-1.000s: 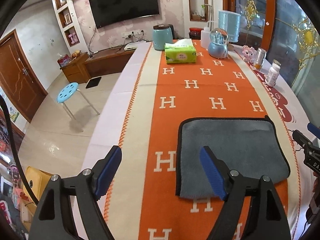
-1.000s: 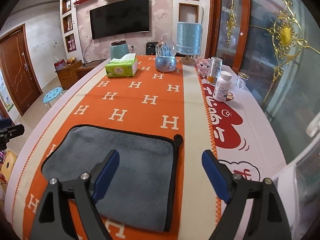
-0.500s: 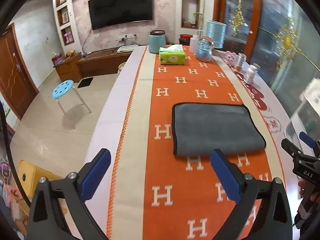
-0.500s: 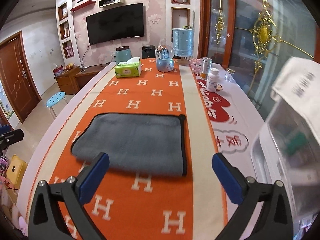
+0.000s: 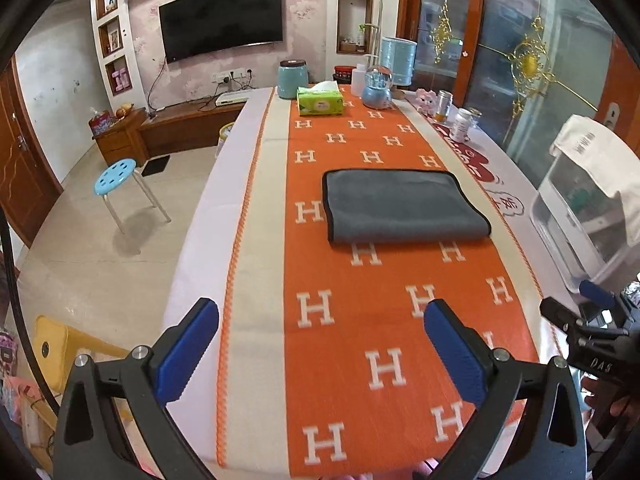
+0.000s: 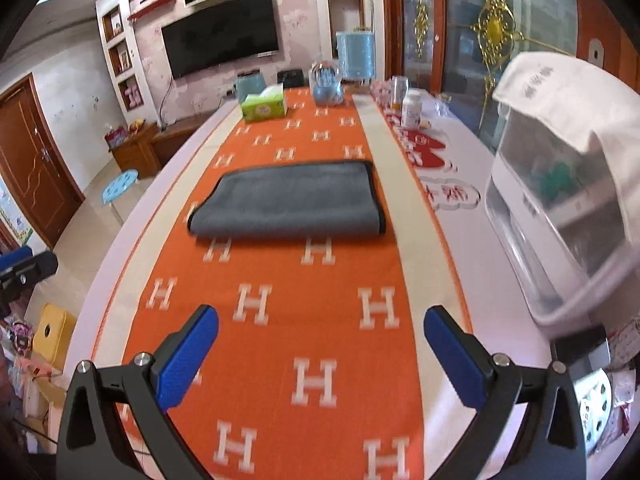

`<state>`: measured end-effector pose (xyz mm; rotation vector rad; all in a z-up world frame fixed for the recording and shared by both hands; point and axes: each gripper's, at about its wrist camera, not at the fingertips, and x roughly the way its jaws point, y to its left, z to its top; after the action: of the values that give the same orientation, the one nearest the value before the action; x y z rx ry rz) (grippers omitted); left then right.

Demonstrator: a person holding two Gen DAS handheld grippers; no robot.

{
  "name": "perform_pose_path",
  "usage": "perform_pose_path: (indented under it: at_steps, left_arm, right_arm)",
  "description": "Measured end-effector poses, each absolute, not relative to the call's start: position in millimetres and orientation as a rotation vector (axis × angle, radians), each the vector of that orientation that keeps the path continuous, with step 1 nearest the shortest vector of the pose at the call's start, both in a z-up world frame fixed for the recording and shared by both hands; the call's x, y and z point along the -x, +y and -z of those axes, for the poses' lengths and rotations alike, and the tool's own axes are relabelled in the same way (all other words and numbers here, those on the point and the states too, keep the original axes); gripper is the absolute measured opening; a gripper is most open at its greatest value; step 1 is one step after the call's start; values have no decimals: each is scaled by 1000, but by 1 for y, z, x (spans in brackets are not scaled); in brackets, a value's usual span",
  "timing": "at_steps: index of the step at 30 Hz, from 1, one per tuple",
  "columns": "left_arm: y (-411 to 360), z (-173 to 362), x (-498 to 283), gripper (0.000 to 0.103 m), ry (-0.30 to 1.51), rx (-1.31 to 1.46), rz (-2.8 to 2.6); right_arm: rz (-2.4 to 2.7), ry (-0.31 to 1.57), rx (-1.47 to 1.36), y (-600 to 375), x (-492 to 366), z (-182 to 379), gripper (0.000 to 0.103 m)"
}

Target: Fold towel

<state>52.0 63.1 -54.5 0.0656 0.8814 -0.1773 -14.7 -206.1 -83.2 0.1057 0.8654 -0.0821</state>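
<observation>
A grey towel [image 5: 402, 204] with black trim lies folded flat on the orange H-patterned runner [image 5: 352, 320], mid-table. It also shows in the right wrist view [image 6: 290, 200]. My left gripper [image 5: 320, 340] is open and empty, well back from the towel near the table's front edge. My right gripper [image 6: 320, 340] is open and empty, also well short of the towel. The right gripper's tip shows at the right edge of the left wrist view [image 5: 588, 320].
A white plastic bin [image 6: 560, 216] with a cloth draped on it stands at the table's right. A green tissue box [image 5: 320, 101], blue kettle [image 5: 293, 79], snow globe [image 5: 377, 90] and bottles [image 5: 460, 124] stand at the far end. A blue stool [image 5: 118, 172] stands on the floor, left.
Both grippers have pulled back from over the towel toward the table's front edge. The towel now lies far ahead and has not moved.
</observation>
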Motion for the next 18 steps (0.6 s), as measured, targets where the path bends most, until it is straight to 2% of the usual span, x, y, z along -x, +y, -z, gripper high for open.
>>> perform_pose_path:
  at_steps: [6, 18]
  left_arm:
    - [54, 53, -25, 102, 931, -73, 181]
    - [28, 12, 16, 102, 883, -55, 203]
  right_arm:
    - [103, 918, -117, -200, 54, 70, 103]
    - [58, 979, -206, -194, 86, 41, 103]
